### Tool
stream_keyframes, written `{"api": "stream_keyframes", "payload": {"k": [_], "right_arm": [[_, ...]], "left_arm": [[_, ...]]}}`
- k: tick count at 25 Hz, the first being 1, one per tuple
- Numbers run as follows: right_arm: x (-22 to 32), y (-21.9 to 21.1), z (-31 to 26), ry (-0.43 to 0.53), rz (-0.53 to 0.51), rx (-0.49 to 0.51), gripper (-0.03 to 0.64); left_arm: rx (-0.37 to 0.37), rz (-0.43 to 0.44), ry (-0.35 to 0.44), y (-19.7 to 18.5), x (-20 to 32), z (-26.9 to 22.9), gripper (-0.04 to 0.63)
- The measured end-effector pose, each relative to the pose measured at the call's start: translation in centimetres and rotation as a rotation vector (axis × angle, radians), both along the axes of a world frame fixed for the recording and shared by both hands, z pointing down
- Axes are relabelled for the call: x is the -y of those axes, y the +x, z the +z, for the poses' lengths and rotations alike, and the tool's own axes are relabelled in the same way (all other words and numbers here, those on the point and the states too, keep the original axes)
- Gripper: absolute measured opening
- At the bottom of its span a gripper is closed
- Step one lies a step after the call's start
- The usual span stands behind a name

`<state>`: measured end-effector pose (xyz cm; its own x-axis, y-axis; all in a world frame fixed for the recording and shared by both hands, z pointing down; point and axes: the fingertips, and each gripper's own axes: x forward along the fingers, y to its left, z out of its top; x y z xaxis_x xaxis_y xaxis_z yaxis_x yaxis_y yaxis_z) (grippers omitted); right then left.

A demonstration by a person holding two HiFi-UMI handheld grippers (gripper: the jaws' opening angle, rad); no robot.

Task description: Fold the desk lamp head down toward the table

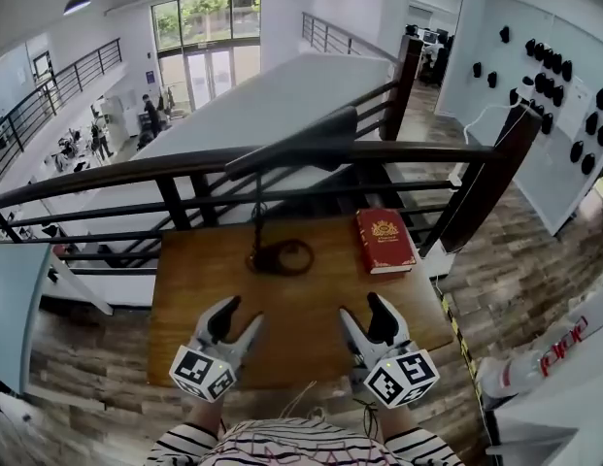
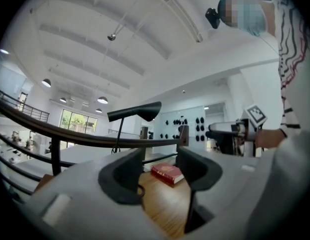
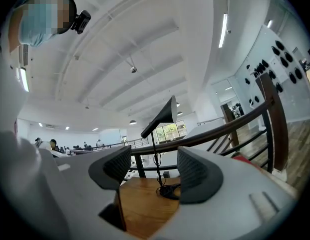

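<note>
Both tools are held low over the near edge of the wooden counter point(image 1: 311, 343), the left tool point(image 1: 238, 314) and the right tool point(image 1: 362, 309) each spread wide with nothing between the jaws. The black lamp point(image 1: 325, 132) stands at the far side by the railing point(image 1: 107, 177), head raised high, its round base point(image 1: 282, 257) just left of the red book point(image 1: 385, 240), well apart from both tools

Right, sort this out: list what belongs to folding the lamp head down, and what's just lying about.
For the job: desk lamp, its head raised; left tongs, open, empty; right tongs, open, empty.

Lying about: red book on the table, right of the lamp.
</note>
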<state>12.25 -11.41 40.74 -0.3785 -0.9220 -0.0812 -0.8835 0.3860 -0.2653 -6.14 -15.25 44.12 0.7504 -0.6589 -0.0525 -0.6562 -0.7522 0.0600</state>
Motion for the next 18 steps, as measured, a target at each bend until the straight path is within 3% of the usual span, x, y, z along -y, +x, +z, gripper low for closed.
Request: {"api": "stream_keyframes", "payload": {"k": [6,12,18], "right_arm": [[2.3,5.6,-0.9,0.024,-0.085,-0.015,0.278],[4.2,7.5,-3.1,0.089,-0.166,-0.085,0.273],[7.3,8.0,-7.3,0.174,-0.174,-0.150,0.270]], "left_arm": [[0.013,-0.086,0.018,4.9,1.0,-0.4,0.224],[0.020,-0.145,0.015,7.2,1.0,0.4,0.224],[0.022,-0.161,0.030,8.0,3.1,-0.2,0.224]]}}
